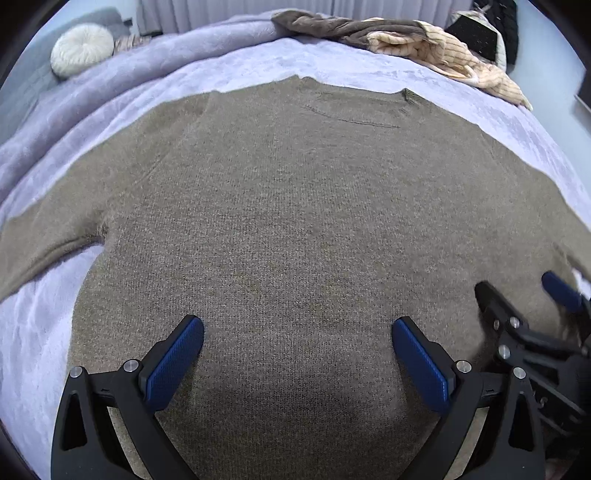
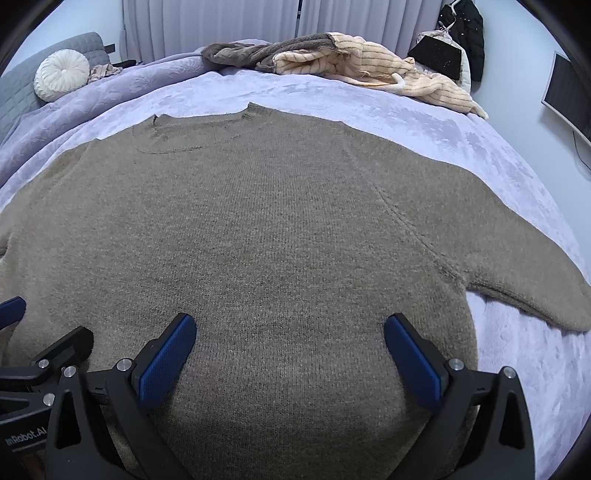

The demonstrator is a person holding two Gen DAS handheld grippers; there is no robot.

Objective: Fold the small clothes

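1 brown knit sweater point(image 1: 288, 229) lies spread flat on a bed, front up, with its round neckline point(image 1: 354, 99) at the far edge and its hem nearest the cameras. Both sleeves reach out sideways: 1 runs off toward the left point(image 1: 44, 247) in the left wrist view, the other stretches off to the right point(image 2: 517, 280) in the right wrist view. The left claw point(image 1: 297, 363) hangs over the lower middle of the sweater with its 2 blue-padded fingers point(image 1: 173, 369) spread wide apart, gripping nothing. The right claw point(image 2: 290, 360) hangs just beside it over the same lower part of the garment, its 2 blue pads point(image 2: 413, 365) likewise wide apart and empty; whether the tips touch the knit cannot be told. Each claw shows at the edge of the other's view. Under the sweater is a pale lavender plush blanket point(image 2: 406, 114) covering the bed. At the far end of the bed sits a heap of other clothes point(image 2: 332, 59), grey-brown and cream with thin stripes. A round white cushion point(image 2: 61, 75) rests at the far left against a grey quilted headboard point(image 2: 22, 85). Pale curtains point(image 2: 221, 26) hang behind, a dark jacket point(image 2: 465, 33) hangs at the far right, and a dark screen point(image 2: 569, 96) is on the right wall.
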